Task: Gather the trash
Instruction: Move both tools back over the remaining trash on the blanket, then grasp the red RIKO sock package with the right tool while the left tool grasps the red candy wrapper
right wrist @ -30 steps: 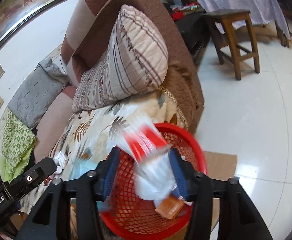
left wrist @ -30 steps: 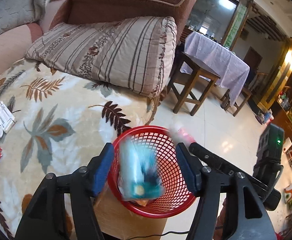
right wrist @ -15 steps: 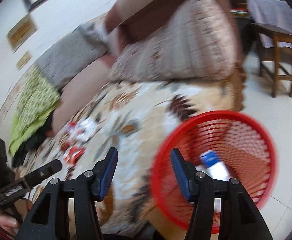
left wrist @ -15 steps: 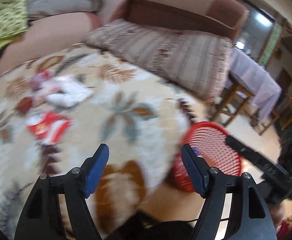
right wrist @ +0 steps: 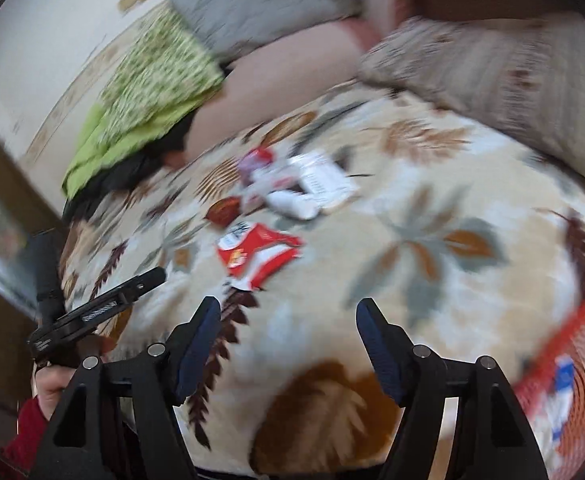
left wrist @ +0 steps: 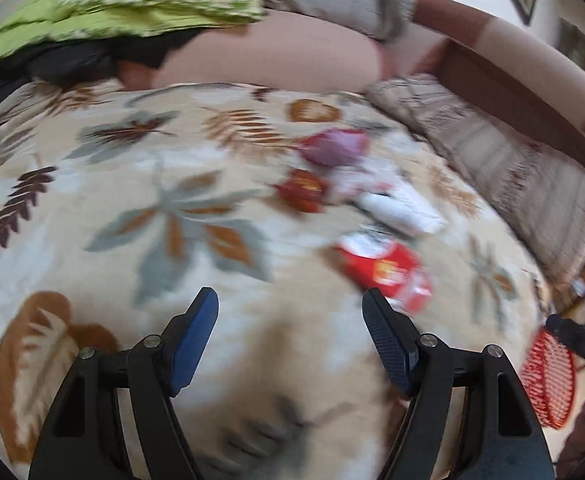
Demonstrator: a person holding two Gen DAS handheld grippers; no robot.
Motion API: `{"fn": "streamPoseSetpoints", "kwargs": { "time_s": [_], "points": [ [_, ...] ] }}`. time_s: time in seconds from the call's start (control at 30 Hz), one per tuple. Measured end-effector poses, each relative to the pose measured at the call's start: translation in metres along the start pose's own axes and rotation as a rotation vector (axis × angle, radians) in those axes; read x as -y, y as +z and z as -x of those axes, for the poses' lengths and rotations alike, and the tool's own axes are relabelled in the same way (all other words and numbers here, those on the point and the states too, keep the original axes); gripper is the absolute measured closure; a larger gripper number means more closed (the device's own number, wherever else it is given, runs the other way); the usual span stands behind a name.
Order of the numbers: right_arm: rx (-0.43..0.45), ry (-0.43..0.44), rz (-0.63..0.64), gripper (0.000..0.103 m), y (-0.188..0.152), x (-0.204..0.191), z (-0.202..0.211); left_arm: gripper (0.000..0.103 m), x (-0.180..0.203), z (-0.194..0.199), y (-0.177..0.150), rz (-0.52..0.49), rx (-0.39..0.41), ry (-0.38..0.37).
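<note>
The jaws of the left gripper (left wrist: 288, 312) and right gripper (right wrist: 288, 320) are spread wide and nothing is held. Some trash is already seen in the red basket (right wrist: 584, 384) at the sofa edge. Left to collect on the blanket (right wrist: 432, 280): a red wrapper (right wrist: 256, 250), then a white packet (right wrist: 320, 180) and blurred scraps (left wrist: 332, 148) farther off.

Right gripper (right wrist: 288, 316) gapes empty at lower centre over the leaf-print blanket (right wrist: 432, 208); red wrapper (right wrist: 256, 254) mid-frame, red basket (right wrist: 572, 384) at lower right
</note>
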State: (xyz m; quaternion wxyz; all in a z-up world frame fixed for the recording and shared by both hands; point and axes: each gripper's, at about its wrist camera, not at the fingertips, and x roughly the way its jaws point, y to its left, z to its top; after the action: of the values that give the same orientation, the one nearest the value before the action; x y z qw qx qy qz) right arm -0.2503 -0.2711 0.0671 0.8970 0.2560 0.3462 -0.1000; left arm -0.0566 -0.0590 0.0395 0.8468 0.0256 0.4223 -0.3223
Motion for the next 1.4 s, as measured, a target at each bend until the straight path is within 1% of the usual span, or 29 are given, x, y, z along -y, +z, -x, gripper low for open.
{"fn": "streamPoseSetpoints", "kwargs": {
  "time_s": [0.07,0.1,0.13,0.2,0.23,0.3,0.4,0.47,0.5,0.57,0.63,0.67,0.7,0.73,0.77,0.8,0.83,0.87,0.9,0.93,0.97,1.03,1.07,1.17,1.27,1.33,1.4],
  "points": [
    [-0.044,0.005,0.047,0.028,0.012,-0.011,-0.027,0.030,-0.016,-0.011,0.005,0.024,-0.024,0.024],
    [-0.059,0.011,0.070,0.027,0.018,-0.015,-0.040,0.029,-0.022,-0.015,0.008,0.049,-0.037,0.015],
    [-0.079,0.014,0.095,0.025,0.025,-0.020,-0.055,0.029,-0.030,-0.019,0.011,0.091,-0.054,-0.012],
    [-0.115,0.026,0.124,0.024,0.037,-0.026,-0.084,0.030,-0.037,-0.027,0.013,0.119,-0.081,-0.013],
    [-0.129,0.034,0.125,0.022,0.041,-0.026,-0.093,0.030,-0.038,-0.030,0.013,0.122,-0.094,-0.008],
    [-0.161,0.045,0.125,0.020,0.048,-0.027,-0.117,0.030,-0.039,-0.034,0.012,0.130,-0.113,-0.021],
    [-0.203,0.041,0.105,0.020,0.055,-0.022,-0.153,0.029,-0.042,-0.033,0.013,0.152,-0.096,-0.023],
    [-0.238,0.066,0.065,0.017,0.055,-0.019,-0.166,0.029,-0.046,-0.032,0.014,0.169,-0.086,-0.023],
    [-0.225,0.061,0.069,0.014,0.053,-0.024,-0.167,0.029,-0.048,-0.032,0.015,0.178,-0.087,-0.025],
    [-0.228,0.063,0.129,0.014,0.049,-0.038,-0.166,0.029,-0.052,-0.033,0.015,0.200,-0.091,-0.034],
    [-0.235,0.015,0.222,0.014,0.041,-0.060,-0.167,0.029,-0.055,-0.033,0.017,0.219,-0.087,-0.036],
    [-0.245,-0.024,0.268,0.014,0.037,-0.068,-0.169,0.029,-0.057,-0.033,0.017,0.227,-0.080,-0.034],
    [-0.243,-0.116,0.346,0.016,0.030,-0.079,-0.173,0.029,-0.057,-0.032,0.018,0.232,-0.075,-0.031],
    [-0.233,-0.179,0.389,0.019,0.025,-0.086,-0.176,0.029,-0.057,-0.032,0.018,0.235,-0.072,-0.027],
    [-0.228,-0.202,0.398,0.019,0.024,-0.088,-0.177,0.029,-0.057,-0.032,0.017,0.235,-0.071,-0.024],
    [-0.207,-0.238,0.384,0.019,0.025,-0.085,-0.177,0.029,-0.057,-0.031,0.017,0.234,-0.069,-0.020],
    [-0.195,-0.255,0.368,0.019,0.028,-0.080,-0.177,0.029,-0.056,-0.030,0.017,0.229,-0.065,-0.018],
    [-0.188,-0.260,0.355,0.020,0.030,-0.075,-0.177,0.029,-0.056,-0.030,0.016,0.223,-0.064,-0.021],
    [-0.184,-0.249,0.317,0.027,0.034,-0.065,-0.175,0.029,-0.055,-0.030,0.016,0.219,-0.063,-0.024],
    [-0.172,-0.241,0.288,0.039,0.036,-0.060,-0.173,0.029,-0.054,-0.029,0.016,0.217,-0.059,-0.028],
    [-0.150,-0.225,0.247,0.043,0.039,-0.053,-0.169,0.029,-0.053,-0.028,0.017,0.213,-0.052,-0.037],
    [-0.120,-0.181,0.184,0.056,0.044,-0.040,-0.160,0.029,-0.048,-0.028,0.018,0.196,-0.047,-0.054],
    [-0.105,-0.167,0.166,0.059,0.046,-0.036,-0.156,0.029,-0.044,-0.028,0.019,0.181,-0.041,-0.055],
    [-0.051,-0.131,0.105,0.061,0.049,-0.029,-0.142,0.029,-0.031,-0.023,0.025,0.136,-0.008,-0.048],
    [0.006,-0.131,0.115,0.061,0.051,-0.040,-0.130,0.029,-0.017,-0.021,0.042,0.095,0.022,-0.030],
    [0.048,-0.142,0.119,0.061,0.053,-0.045,-0.124,0.029,-0.007,-0.028,0.057,0.060,0.006,-0.028],
    [0.070,-0.133,0.110,0.061,0.052,-0.045,-0.120,0.029,0.003,-0.043,0.071,0.009,-0.016,-0.009]
  ]
}}
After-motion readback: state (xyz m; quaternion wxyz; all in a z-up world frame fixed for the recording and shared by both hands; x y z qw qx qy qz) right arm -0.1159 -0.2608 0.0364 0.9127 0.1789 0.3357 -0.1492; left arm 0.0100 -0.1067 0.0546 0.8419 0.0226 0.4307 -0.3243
